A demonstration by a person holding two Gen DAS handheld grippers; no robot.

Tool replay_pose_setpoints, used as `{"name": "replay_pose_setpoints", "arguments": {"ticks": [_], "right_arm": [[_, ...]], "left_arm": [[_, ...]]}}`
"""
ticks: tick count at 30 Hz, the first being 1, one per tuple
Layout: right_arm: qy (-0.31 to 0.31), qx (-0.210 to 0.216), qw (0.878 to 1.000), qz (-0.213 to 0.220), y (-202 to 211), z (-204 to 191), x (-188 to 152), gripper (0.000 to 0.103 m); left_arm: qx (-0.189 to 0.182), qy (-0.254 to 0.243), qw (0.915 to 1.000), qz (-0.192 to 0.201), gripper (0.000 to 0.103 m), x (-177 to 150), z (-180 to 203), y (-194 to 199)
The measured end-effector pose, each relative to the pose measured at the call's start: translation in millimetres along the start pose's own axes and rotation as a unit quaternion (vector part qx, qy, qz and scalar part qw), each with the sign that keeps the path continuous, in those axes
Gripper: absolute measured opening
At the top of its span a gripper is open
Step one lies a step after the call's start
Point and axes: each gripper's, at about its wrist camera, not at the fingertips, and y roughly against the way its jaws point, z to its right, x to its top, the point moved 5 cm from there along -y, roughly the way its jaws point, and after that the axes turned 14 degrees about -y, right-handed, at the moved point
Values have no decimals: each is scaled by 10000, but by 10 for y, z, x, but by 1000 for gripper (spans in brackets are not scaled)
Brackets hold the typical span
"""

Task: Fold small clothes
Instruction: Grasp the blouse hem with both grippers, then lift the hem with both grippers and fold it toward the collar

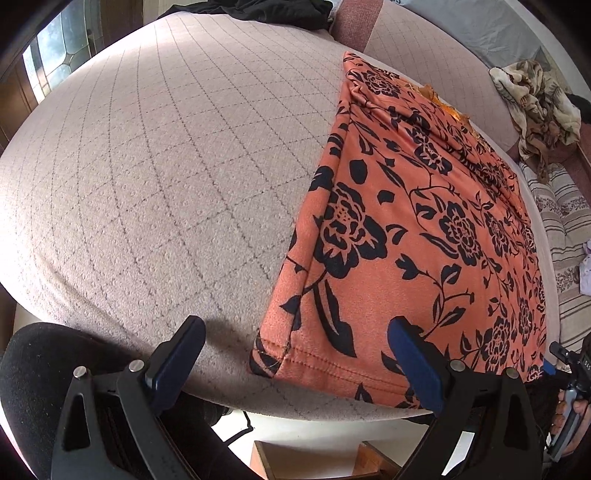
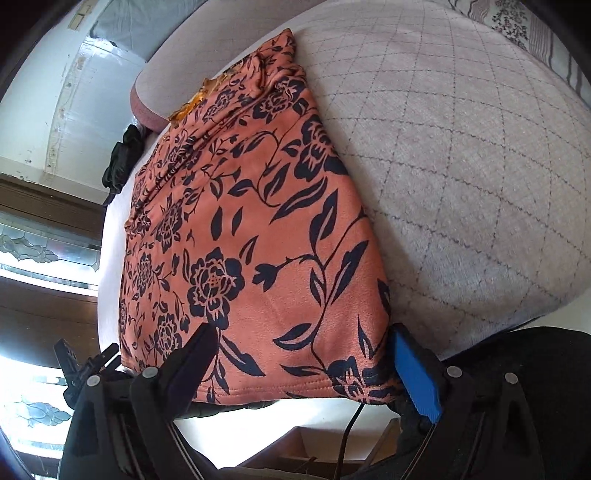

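Observation:
An orange garment with a black flower print (image 1: 424, 229) lies flat on the pale quilted bed cover (image 1: 166, 166), its stitched hem at the near edge. My left gripper (image 1: 295, 328) is open and hovers over the garment's near left corner, one finger over bare cover and the other over the fabric. In the right wrist view the same garment (image 2: 240, 229) fills the middle. My right gripper (image 2: 303, 332) is open and straddles the hem near the right corner, its blue pad (image 2: 417, 373) beside the fabric's edge. Nothing is gripped by either one.
Black cloth (image 1: 280, 13) lies at the bed's far end. A crumpled patterned blanket (image 1: 535, 107) and striped bedding (image 1: 569, 229) sit to the right. A wooden box (image 1: 317, 461) stands below the bed's edge. A person's black-clad leg (image 1: 48, 369) is at lower left.

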Motion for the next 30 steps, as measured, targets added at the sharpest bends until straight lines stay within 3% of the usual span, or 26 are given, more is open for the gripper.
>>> {"name": "replay_pose_setpoints", "arguments": {"ticks": [3, 5, 7, 8, 11, 13, 16, 18, 20, 22, 23, 25, 30], "right_arm": [[-11, -120, 9999, 47, -3, 16, 29, 68], [-94, -124, 9999, 51, 4, 57, 56, 62], [-148, -140, 9998, 47, 14, 87, 71, 57], [-150, -139, 9998, 37, 17, 89, 72, 57], [-148, -187, 9997, 46, 47, 82, 86, 59], [-186, -305, 9993, 131, 79, 107, 114, 67], [-128, -467, 9988, 104, 38, 138, 125, 68], [-43, -514, 9987, -1, -17, 139, 87, 68], [51, -548, 9985, -21, -28, 121, 60, 62], [73, -694, 9976, -12, -28, 154, 57, 32], [26, -735, 9973, -8, -17, 192, 68, 27], [-91, -678, 9977, -15, 26, 253, 82, 18], [-317, -125, 9994, -8, 140, 172, 59, 23]], "left_arm": [[233, -98, 9996, -87, 78, -32, 3, -14], [410, -137, 9990, -90, 56, -36, -22, 16], [254, -95, 9996, -42, 28, -33, -44, 70], [160, -73, 9998, -50, 23, -27, -45, 88], [70, -146, 9998, -87, 22, 19, -16, 108], [72, -209, 9997, -123, 35, 27, 22, 64], [31, -345, 9994, -101, 54, 41, 128, 23], [151, -519, 9985, -130, 58, 45, 191, 4], [254, -580, 9979, -115, 51, 38, 189, -1], [275, -574, 9979, -101, 14, 52, 138, 8], [19, -424, 9991, -86, 9, 62, 106, 24], [-106, -255, 9996, -62, 9, 66, 45, 79], [-66, -405, 9992, -25, 11, 83, 123, 105]]}}
